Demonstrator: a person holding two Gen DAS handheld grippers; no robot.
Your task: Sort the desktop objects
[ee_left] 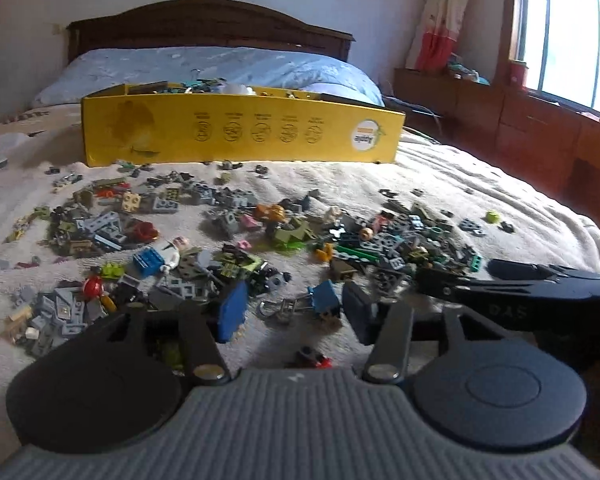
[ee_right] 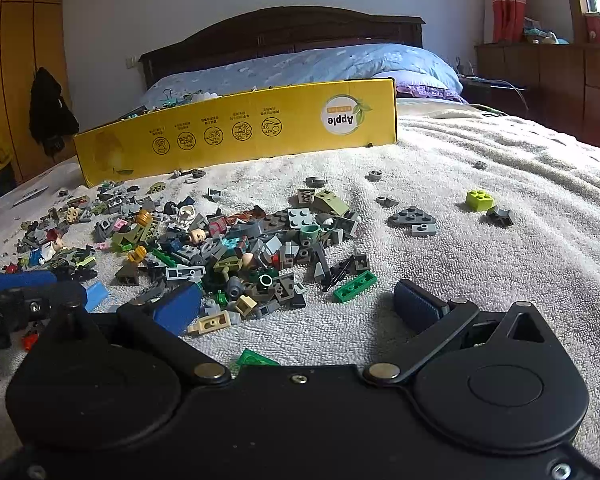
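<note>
Several small toy bricks (ee_left: 228, 240) lie scattered in a heap on the white blanket (ee_left: 440, 184). A yellow cardboard box (ee_left: 240, 132) stands behind them with more items inside. My left gripper (ee_left: 296, 314) is open, low over the near edge of the heap. A blue binder clip (ee_left: 322, 298) lies on the blanket between its pads, and neither pad touches it. In the right wrist view, my right gripper (ee_right: 298, 306) is open wide over the front of the brick heap (ee_right: 236, 248), with a tan brick (ee_right: 212, 322) and grey pieces just ahead of its blue left pad (ee_right: 178, 306).
The yellow box (ee_right: 236, 128) blocks the way toward the pillow (ee_right: 320, 64) and headboard. A lime brick (ee_right: 479, 199) and grey plates (ee_right: 412, 216) lie apart on the right. A green plate (ee_right: 356, 286) lies near the right pad. Wooden cabinets (ee_left: 540, 128) line the right side.
</note>
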